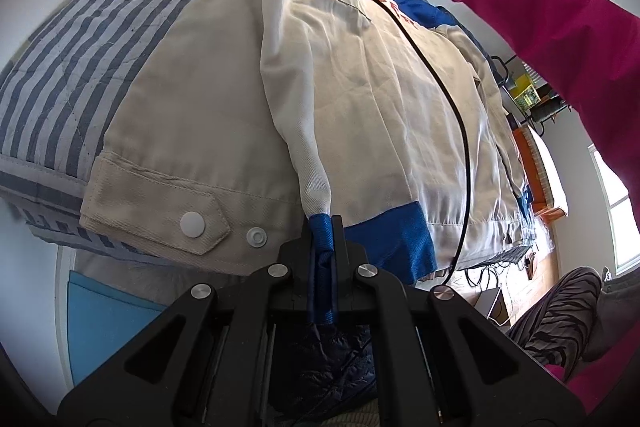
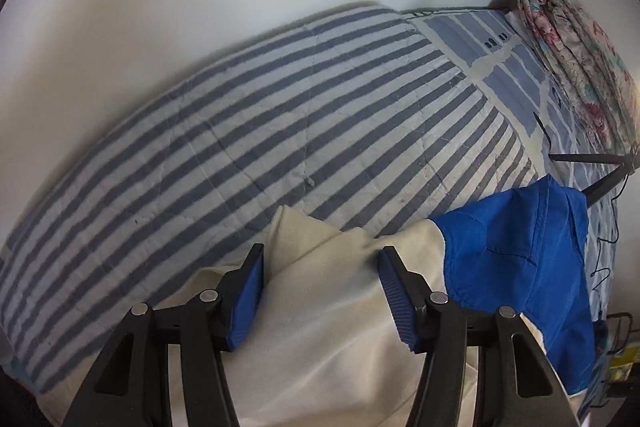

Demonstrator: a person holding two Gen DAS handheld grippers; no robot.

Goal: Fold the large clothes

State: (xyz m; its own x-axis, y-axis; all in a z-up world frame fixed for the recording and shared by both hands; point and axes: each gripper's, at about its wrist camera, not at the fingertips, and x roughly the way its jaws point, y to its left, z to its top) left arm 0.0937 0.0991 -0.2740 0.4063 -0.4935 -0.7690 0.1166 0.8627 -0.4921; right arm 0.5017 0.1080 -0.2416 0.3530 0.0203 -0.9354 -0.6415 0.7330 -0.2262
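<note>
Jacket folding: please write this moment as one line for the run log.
left gripper: shut on blue cuff | right gripper: open over cream jacket | surface: striped quilt

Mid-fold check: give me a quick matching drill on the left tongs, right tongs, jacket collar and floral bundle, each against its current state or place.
Things:
1. left tongs
2. right tongs
3. jacket collar
4. floral bundle

States or places:
A. open above a cream fold, pads not pressing on it
B. blue, lying at the right of the right wrist view
C. shut on the blue sleeve cuff
D. on the far right end of the striped quilt

Pairs: 1-C, 2-A, 3-B, 4-D
</note>
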